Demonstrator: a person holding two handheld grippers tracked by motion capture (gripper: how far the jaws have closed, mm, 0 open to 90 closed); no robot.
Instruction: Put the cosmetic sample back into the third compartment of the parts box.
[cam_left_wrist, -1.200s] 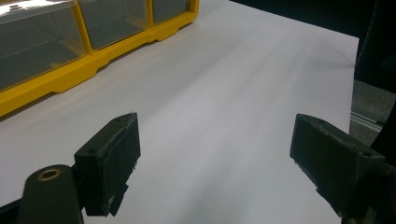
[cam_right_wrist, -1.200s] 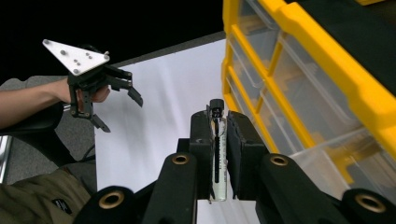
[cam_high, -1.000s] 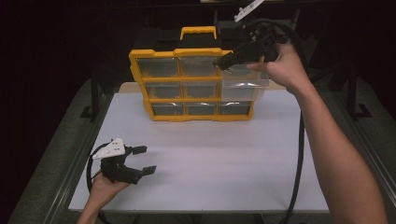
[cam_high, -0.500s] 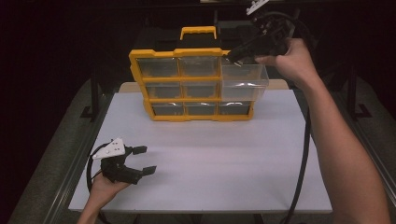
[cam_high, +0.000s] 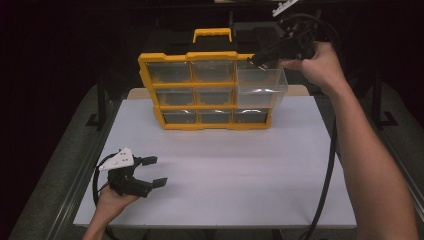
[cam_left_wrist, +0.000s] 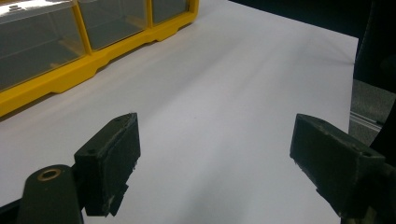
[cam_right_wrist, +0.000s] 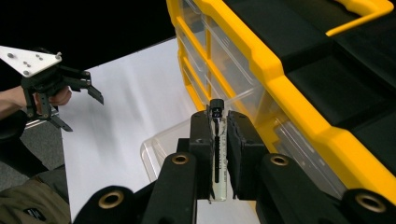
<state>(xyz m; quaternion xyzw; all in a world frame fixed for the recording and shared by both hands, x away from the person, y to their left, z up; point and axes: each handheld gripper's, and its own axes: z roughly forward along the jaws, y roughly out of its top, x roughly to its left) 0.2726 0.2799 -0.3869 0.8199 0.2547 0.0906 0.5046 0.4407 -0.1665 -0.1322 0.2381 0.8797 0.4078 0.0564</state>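
We see a slim clear tube (cam_right_wrist: 217, 154) with a black cap at its top and a dark core running down inside it; it stands upright between the fingers (cam_right_wrist: 201, 149) of the right gripper (cam_high: 260, 61), which are clenched on it from both sides; the tube hangs above the pulled-out clear drawer (cam_high: 262, 87) at the top right of the yellow organizer (cam_high: 150, 75); we make out nothing lying in that drawer, though its clear walls make this hard to judge; the organizer stands at the far edge of the white tabletop (cam_high: 240, 170), with a yellow handle (cam_high: 212, 34) on its black top and three rows of clear drawers; the other drawers sit pushed in, and we cannot tell their contents; the left gripper (cam_high: 150, 171) rests in a hand near the front left corner of the tabletop, its fingers (cam_left_wrist: 112, 158) released and spread wide over bare white surface
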